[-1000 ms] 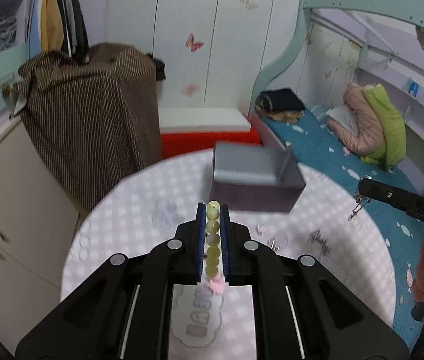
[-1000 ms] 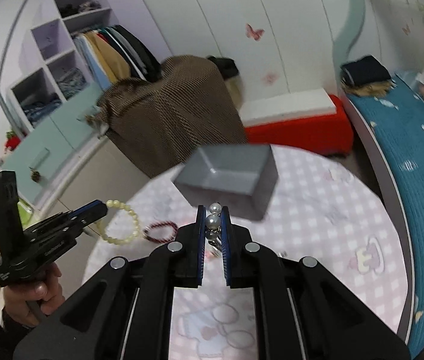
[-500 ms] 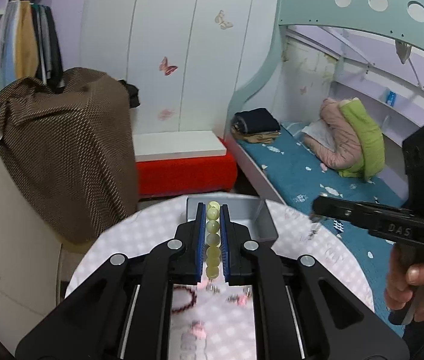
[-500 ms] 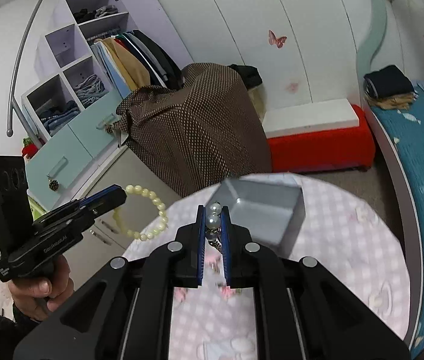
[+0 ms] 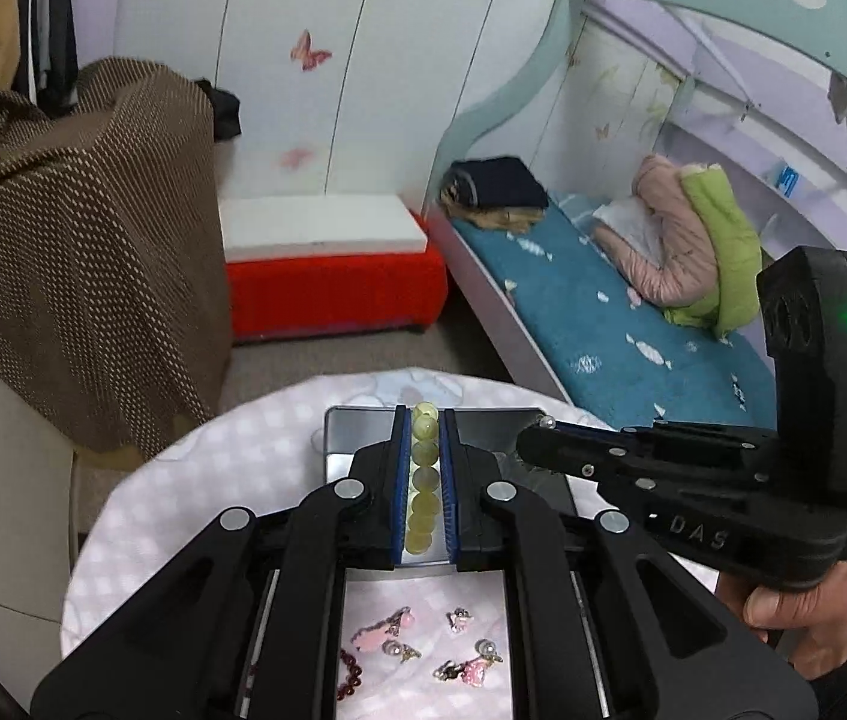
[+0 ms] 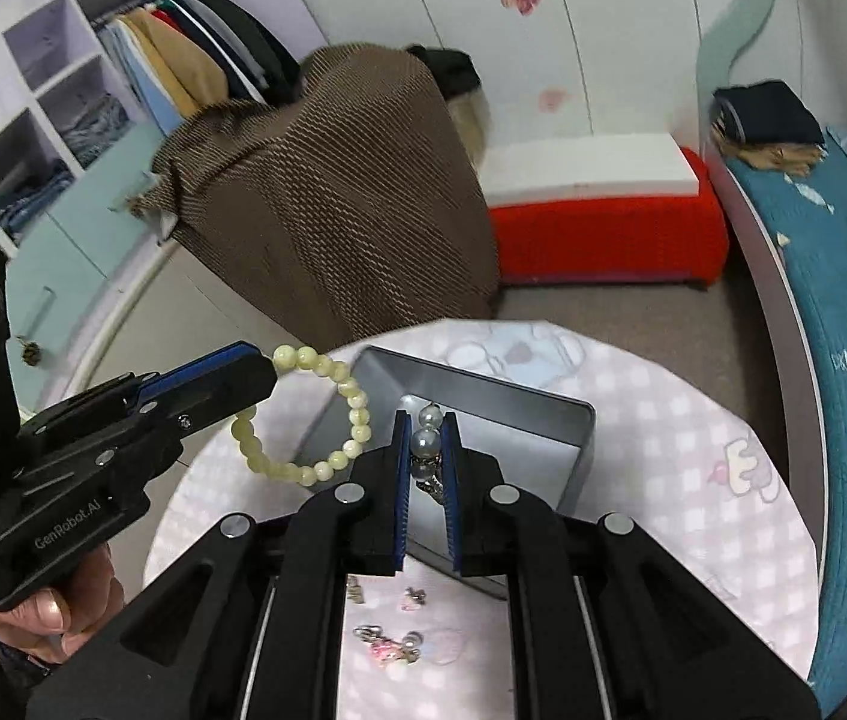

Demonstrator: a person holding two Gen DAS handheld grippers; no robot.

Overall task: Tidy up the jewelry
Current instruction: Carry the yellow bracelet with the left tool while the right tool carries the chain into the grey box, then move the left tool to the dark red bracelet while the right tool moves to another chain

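**Both pieces are now over the box**

The small things nearest the cameras lie loose on the pink checked bench: pink charms, a dark red bead bracelet and little pearl earrings. They have not been put away yet.

Just past them, the left hand-held gripper is pinching a pale green bead bracelet. Most of the loop hangs free below its tips. The right hand-held gripper is pinching a pearl piece with a small metal chain.

A second ago both grippers were higher and farther back, and the grey metal box sat well ahead of them. Now both have come forward and down, so the box's open top is right under their tips. The bracelet hangs over the box's left rim, not all the way inside. The pearl piece is above the middle.

I think the next step is to let go so both pieces drop in. The bracelet may need to go a bit more to the right first, or it could catch on the rim.

Far behind are the red bench seat, the brown cloth and the bed.
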